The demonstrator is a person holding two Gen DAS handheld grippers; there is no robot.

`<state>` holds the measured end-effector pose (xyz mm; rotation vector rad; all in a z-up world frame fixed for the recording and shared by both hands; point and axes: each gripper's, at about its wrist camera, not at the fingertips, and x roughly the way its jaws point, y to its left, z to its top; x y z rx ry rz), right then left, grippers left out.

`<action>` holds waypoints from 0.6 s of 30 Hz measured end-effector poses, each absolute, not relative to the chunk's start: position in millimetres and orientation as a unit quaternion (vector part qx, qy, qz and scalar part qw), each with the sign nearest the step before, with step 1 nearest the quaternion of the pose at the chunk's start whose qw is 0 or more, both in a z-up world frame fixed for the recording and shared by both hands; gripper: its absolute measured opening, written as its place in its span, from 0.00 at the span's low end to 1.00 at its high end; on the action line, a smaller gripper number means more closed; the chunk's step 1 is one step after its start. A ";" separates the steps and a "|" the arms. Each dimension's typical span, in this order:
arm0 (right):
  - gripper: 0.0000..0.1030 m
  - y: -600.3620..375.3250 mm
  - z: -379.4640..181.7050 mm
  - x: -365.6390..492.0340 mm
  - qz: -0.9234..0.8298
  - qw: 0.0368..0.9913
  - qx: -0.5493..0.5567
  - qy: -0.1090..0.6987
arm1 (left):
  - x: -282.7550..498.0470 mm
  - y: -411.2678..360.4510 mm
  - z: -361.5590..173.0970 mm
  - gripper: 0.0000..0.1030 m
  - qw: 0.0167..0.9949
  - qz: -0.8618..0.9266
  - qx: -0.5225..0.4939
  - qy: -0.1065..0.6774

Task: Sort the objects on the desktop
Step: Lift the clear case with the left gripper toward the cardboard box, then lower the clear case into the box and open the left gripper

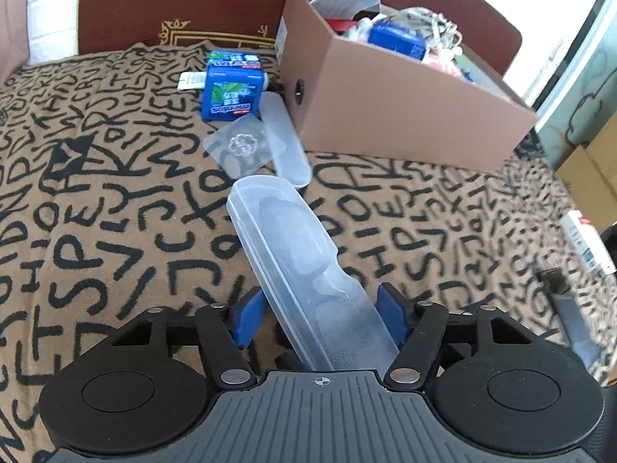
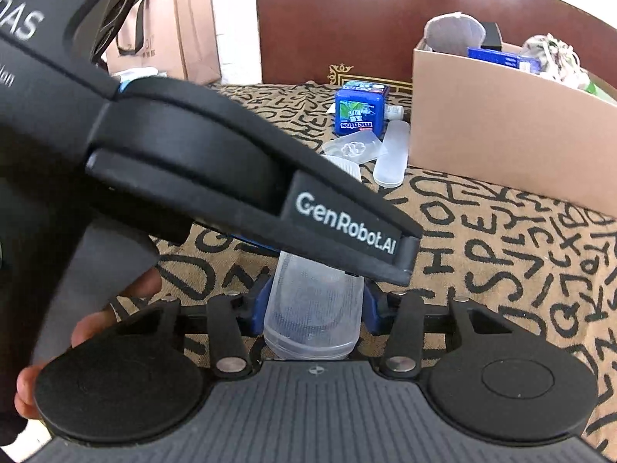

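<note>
A long translucent plastic case [image 1: 293,254] lies between the blue fingers of my left gripper [image 1: 322,318], which is open around it with a gap on both sides. In the right wrist view the same case [image 2: 314,308] sits between the blue pads of my right gripper [image 2: 316,306], which is shut on its near end. The left gripper's black body [image 2: 231,177] crosses over it. A blue Mentos box [image 1: 230,85], a clear square packet [image 1: 246,146] and a second translucent lid [image 1: 285,142] lie beside the cardboard box [image 1: 385,108].
The cardboard box holds several items, among them a blue pack [image 1: 397,40]. A patterned brown cloth [image 1: 96,193] covers the table. A small white tube [image 1: 191,80] lies behind the Mentos box. A dark chair back [image 2: 347,19] and a paper bag [image 2: 169,27] stand behind.
</note>
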<state>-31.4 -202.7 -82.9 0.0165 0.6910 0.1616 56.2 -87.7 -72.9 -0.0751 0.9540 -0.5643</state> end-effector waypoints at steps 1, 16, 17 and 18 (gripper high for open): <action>0.50 -202.3 -80.5 -40.5 0.077 0.939 0.011 0.334 | 55.0 -88.8 -69.3 0.64 0.849 -0.273 -0.040 0.450; 0.50 -287.0 7.4 -51.0 -0.037 0.981 0.004 0.192 | 74.1 -209.6 40.2 0.64 0.862 -0.390 -0.012 0.324; 0.50 -295.1 12.6 -47.5 -0.044 0.982 0.005 0.185 | 78.7 -219.3 45.6 0.64 0.862 -0.396 -0.010 0.316; 0.50 -304.0 17.7 -43.2 -0.051 0.983 0.007 0.177 | 83.3 -228.6 49.3 0.64 0.862 -0.401 -0.009 0.310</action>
